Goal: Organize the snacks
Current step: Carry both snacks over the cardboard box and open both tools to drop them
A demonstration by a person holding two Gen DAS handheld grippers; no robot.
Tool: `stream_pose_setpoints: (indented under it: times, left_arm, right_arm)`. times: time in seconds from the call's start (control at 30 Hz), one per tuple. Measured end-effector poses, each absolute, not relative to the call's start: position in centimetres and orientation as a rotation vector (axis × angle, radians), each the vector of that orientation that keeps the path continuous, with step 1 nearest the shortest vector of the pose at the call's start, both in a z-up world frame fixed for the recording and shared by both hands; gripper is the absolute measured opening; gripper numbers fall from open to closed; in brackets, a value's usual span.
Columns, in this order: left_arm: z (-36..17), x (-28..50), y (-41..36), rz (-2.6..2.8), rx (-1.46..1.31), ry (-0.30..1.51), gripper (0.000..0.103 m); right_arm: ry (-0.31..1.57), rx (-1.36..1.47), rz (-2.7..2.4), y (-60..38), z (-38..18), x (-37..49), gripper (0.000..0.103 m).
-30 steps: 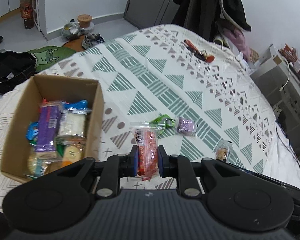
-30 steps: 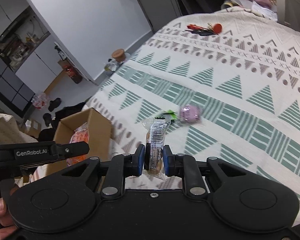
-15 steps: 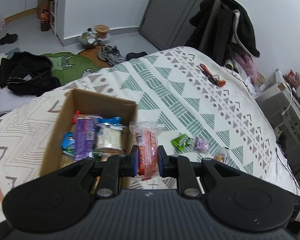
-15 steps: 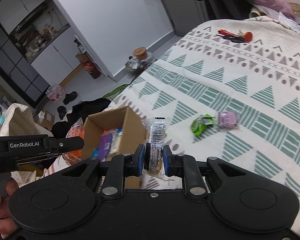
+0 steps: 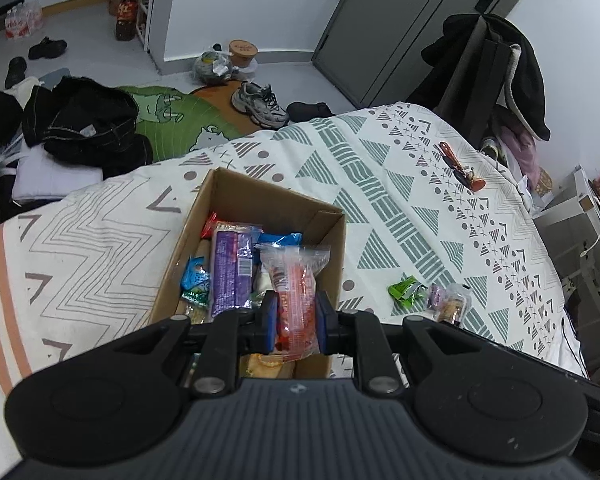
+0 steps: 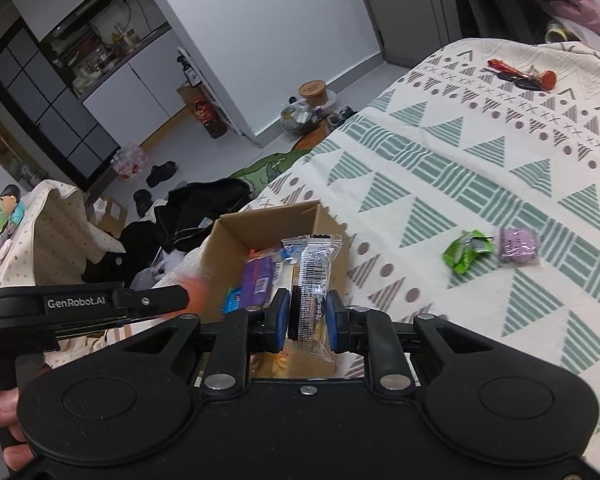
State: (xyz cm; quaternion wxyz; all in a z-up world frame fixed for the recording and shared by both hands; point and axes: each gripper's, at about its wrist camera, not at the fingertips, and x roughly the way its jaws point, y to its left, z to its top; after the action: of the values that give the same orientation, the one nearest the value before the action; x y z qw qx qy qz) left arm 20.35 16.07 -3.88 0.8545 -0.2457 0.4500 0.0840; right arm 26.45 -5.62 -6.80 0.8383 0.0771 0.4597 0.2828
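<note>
A cardboard box [image 5: 204, 216] [image 6: 236, 232] sits on the patterned bed cover, holding several snack packets, among them a purple one [image 5: 230, 268]. My left gripper [image 5: 294, 318] hangs over the box's near right part, shut on a clear packet with red-orange contents [image 5: 296, 292]. My right gripper [image 6: 308, 320] hovers above the box's near right corner, shut on a clear packet with a dark biscuit and a barcode [image 6: 312, 280]. On the cover to the right lie a green packet [image 5: 406, 290] [image 6: 466, 254], a purple packet [image 6: 518, 246] and a small clear packet [image 5: 452, 306].
Red-handled tools [image 5: 460, 168] [image 6: 520, 74] lie far back on the bed. Left of the bed, the floor holds dark clothes [image 5: 84, 124], a green rug [image 5: 180, 120] and shoes [image 5: 260, 102]. A hand [image 6: 0, 424] holds the left gripper's handle. A coat-hung chair [image 5: 488, 72] stands behind the bed.
Both grippers have moved left with their packets, from above the loose snacks on the cover to above the cardboard box. Neither grip has changed.
</note>
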Motion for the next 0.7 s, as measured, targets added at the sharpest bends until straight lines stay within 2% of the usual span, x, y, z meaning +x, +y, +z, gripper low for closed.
stream_pose_setpoints:
  times: [0.43,0.53,0.7]
  left_arm:
    - [-4.7,19.5,20.2,0.242,-0.564,0.955,0.025]
    - [-4.9,19.2,21.1,0.263,-0.580,0.960,0.032]
    - [-5.3,18.7,22.1,0.284,-0.580,0.961,0.050]
  right_arm:
    - [1.010,0.147,0.648,-1.3,-7.1,26.1,0.019]
    - [1.016,0.143,0.660,-0.4,-7.4,26.0,0.019]
    - [1.046,0.143,0.667,0.9,-8.8,26.2,0.020]
